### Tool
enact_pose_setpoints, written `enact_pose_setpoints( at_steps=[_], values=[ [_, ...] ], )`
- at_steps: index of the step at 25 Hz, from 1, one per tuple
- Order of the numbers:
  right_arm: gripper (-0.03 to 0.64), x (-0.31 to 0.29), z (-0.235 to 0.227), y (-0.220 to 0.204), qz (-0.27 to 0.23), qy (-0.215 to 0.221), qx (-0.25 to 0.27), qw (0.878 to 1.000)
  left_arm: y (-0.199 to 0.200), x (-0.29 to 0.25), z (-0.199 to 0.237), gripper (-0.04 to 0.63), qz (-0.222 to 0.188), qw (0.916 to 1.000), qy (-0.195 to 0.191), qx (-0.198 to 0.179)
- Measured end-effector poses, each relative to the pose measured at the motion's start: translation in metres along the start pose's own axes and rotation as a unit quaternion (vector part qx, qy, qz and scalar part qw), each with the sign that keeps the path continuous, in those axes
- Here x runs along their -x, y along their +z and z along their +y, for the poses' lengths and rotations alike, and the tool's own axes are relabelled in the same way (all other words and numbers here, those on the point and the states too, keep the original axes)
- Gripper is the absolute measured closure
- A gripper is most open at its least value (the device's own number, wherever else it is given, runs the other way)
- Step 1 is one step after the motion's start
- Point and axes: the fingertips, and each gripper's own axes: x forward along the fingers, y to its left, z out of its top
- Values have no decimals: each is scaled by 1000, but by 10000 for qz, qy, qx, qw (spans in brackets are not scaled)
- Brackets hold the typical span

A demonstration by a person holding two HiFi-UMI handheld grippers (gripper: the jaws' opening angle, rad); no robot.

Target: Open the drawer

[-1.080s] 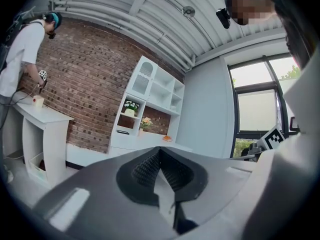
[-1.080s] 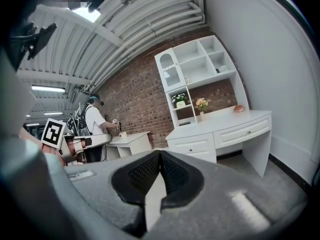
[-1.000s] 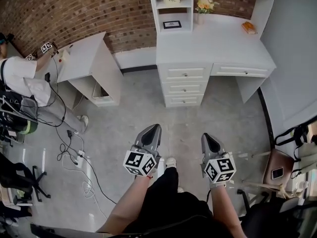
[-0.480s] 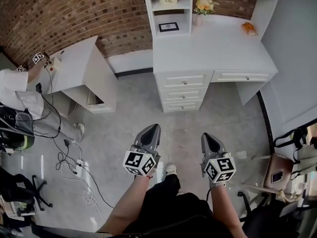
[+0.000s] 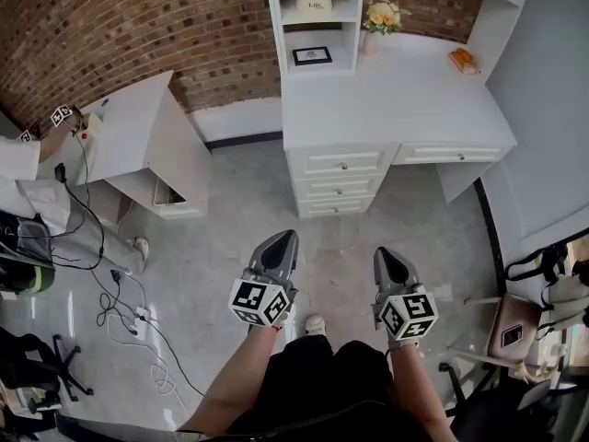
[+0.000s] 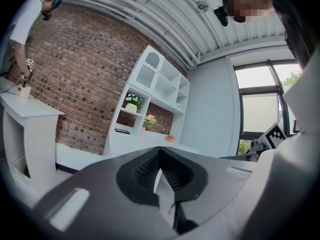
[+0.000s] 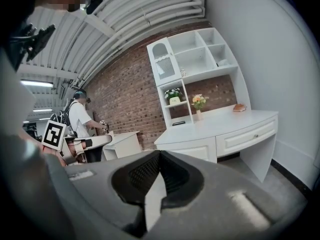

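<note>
Standing well back from a white bench (image 5: 386,90), a person (image 5: 313,389) holds the left gripper (image 5: 282,239) and right gripper (image 5: 383,256), fingers of each pressed together on nothing; the drawer (image 5: 343,164) sits closed in the bench's front.

Bare grey floor (image 5: 276,191) is lying open from the left gripper (image 5: 286,238) and right gripper (image 5: 383,254) to the drawer stack (image 5: 342,182). Cables (image 5: 120,293) are trailing along the floor's left edge below the side table (image 5: 133,122). A chair (image 5: 511,325) is crowding its right edge.
</note>
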Motion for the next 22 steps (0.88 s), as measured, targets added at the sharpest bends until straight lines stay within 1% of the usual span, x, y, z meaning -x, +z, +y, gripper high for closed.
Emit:
enact_pose_setpoints(
  at_steps=[7,11,14,16,22],
  values=[
    [615,-16,-6,-8,54,17,-56,10000,-10,-19,9,592,72,10000,-55,18],
    [614,-35,-17,-18,47,93,-77,9999,-25,-37,11,592,57,9999,-135,41],
    [614,-55,-27,-32,95,150,-130,9998,-43,-51,15,592,116,9997,-196,-44],
    [615,-70,-32,-39,166,220,-137,9995,-51,-60,23,592,166,9996,-181,-100],
    [614,-114,-55,-48,270,349,-153,9989,-69,-90,49,592,193,9998,-45,13]
  ],
)
